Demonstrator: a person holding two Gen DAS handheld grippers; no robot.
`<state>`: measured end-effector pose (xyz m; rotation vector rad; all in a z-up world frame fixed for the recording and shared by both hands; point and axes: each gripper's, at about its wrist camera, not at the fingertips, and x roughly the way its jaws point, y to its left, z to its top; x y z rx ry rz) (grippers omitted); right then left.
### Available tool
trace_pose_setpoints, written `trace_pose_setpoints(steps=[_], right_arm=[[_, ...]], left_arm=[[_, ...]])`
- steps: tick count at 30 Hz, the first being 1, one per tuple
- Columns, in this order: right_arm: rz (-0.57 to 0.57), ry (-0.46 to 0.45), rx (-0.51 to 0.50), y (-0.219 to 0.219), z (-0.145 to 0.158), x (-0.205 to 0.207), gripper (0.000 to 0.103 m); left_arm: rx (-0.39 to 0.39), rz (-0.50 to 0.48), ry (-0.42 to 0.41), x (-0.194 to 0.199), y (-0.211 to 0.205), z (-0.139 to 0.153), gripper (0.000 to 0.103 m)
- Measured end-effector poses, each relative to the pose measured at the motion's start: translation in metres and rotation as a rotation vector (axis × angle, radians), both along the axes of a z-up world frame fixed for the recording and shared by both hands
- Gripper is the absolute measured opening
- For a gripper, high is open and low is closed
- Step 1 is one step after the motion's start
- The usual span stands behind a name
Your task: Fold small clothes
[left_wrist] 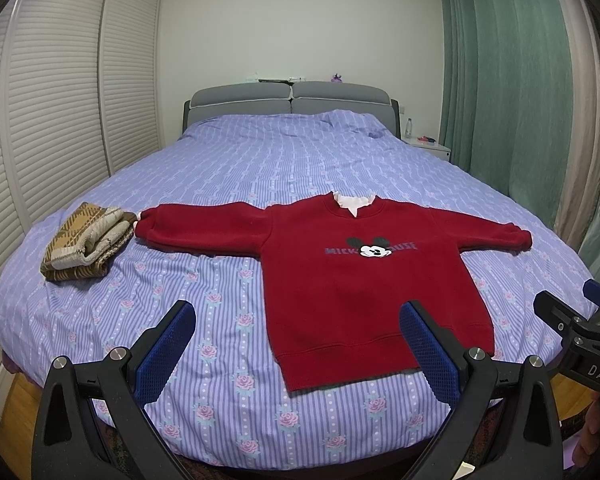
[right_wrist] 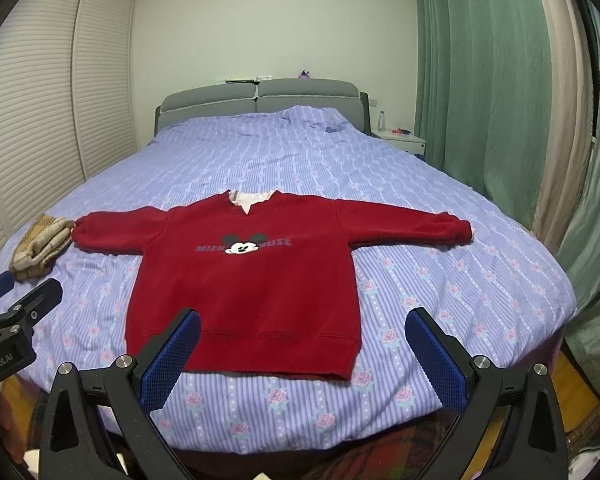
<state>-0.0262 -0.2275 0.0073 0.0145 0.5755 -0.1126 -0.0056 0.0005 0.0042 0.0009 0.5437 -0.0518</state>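
A small red sweatshirt (left_wrist: 340, 276) with a Mickey Mouse print lies flat and face up on the bed, sleeves spread out to both sides, hem toward me. It also shows in the right wrist view (right_wrist: 252, 280). My left gripper (left_wrist: 296, 316) is open and empty, held above the foot of the bed near the hem's left part. My right gripper (right_wrist: 302, 320) is open and empty, near the hem's right part. Each gripper's tip shows at the edge of the other's view.
A folded brown plaid garment (left_wrist: 86, 242) lies on the bed just left of the sweatshirt's left cuff. The bed (left_wrist: 260, 168) has a purple striped floral cover and a grey headboard. Louvred wardrobe doors (left_wrist: 52, 120) stand left, green curtains (left_wrist: 500, 80) and a nightstand right.
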Motion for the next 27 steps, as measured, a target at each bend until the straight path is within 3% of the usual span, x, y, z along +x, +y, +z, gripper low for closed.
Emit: trace_pose_setpoints(steps=[12,16,21,27], right_arm=[[0.005,0.024,0.000,0.002,-0.007,0.007,0.102],[0.018,0.040,-0.002,0.009,-0.014,0.018,0.102],[0.063,0.054,-0.017,0.030,-0.022,0.047,0.102],[0.207,0.036,-0.063,0.085,-0.028,0.107,0.102]], left_arm=[[-0.010,0.003,0.026,0.008,0.004,-0.007,0.103],[-0.009,0.047,0.044,0.018,0.013,-0.012,0.103],[0.033,0.102,0.076,0.043,0.036,-0.020,0.103],[0.058,0.196,0.070,0.090,0.094,-0.020,0.103]])
